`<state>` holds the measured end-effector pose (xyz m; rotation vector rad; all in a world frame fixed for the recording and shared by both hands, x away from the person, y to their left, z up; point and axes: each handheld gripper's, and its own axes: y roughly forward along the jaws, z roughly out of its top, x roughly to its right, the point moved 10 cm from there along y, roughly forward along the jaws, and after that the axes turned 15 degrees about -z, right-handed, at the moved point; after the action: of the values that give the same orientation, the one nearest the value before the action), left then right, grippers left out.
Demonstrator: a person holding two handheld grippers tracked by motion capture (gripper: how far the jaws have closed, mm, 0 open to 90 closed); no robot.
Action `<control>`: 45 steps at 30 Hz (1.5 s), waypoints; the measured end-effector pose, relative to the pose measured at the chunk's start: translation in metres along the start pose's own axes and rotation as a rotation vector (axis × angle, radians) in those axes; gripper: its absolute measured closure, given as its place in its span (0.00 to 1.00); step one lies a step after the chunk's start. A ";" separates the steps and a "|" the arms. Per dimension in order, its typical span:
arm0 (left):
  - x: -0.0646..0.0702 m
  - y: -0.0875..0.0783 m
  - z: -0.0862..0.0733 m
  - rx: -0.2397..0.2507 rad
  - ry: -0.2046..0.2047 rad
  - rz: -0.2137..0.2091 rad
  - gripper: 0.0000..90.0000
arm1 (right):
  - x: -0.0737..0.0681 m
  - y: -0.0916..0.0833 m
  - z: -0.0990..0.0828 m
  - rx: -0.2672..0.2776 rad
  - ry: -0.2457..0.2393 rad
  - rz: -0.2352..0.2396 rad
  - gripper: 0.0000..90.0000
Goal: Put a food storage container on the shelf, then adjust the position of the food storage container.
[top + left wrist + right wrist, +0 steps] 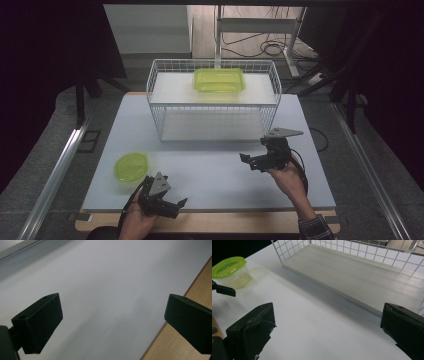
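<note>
The work in hand is judged to be the pickup of the small round container (131, 166), a clear tub with a green lid, which stands on the white table (215, 175) at about 8 o'clock from the table's centre, just beyond the left gripper (167, 204). The left gripper is held at the near edge with its jaws spread wide and nothing between them; in the left gripper view, bare table surface is seen past the jaws. The right gripper (252, 161), at about 4 o'clock, is likewise fully spread and empty, and is pointed toward 9 o'clock. For a sound grip, the tub should be approached level, the jaws centred on its wall below the lid rim, and closure applied gently, since a thin clear wall is likely to flex. The tub appears empty. A rectangular green container (219, 80) rests on the upper shelf of the wire rack (212, 100) at 12 o'clock; its contents cannot be told. The lower shelf carries nothing.
</note>
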<state>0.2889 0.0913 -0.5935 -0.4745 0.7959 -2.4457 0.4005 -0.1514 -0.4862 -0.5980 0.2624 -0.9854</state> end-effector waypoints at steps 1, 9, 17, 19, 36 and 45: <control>0.000 0.000 0.000 -0.001 0.001 0.001 0.02 | 0.000 0.000 -0.002 -0.001 -0.001 -0.003 0.00; -0.001 0.000 -0.001 -0.009 0.006 0.004 0.02 | -0.001 -0.002 -0.017 -0.030 -0.001 0.001 0.02; 0.000 0.001 -0.002 -0.015 0.009 0.002 0.02 | -0.005 0.003 -0.046 -0.063 -0.061 -0.004 0.01; 0.001 0.002 -0.002 -0.015 0.011 0.001 0.02 | -0.006 0.004 -0.053 -0.073 -0.068 -0.008 0.01; -0.005 -0.003 0.005 -0.018 -0.029 0.020 0.02 | -0.012 0.008 -0.087 -0.103 -0.055 -0.018 0.02; -0.024 -0.027 0.026 0.025 -0.032 0.055 0.29 | -0.010 0.010 -0.090 -0.102 -0.059 -0.031 0.02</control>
<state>0.3105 0.1122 -0.5606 -0.4748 0.7552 -2.3883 0.3600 -0.1705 -0.5656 -0.7244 0.2530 -0.9869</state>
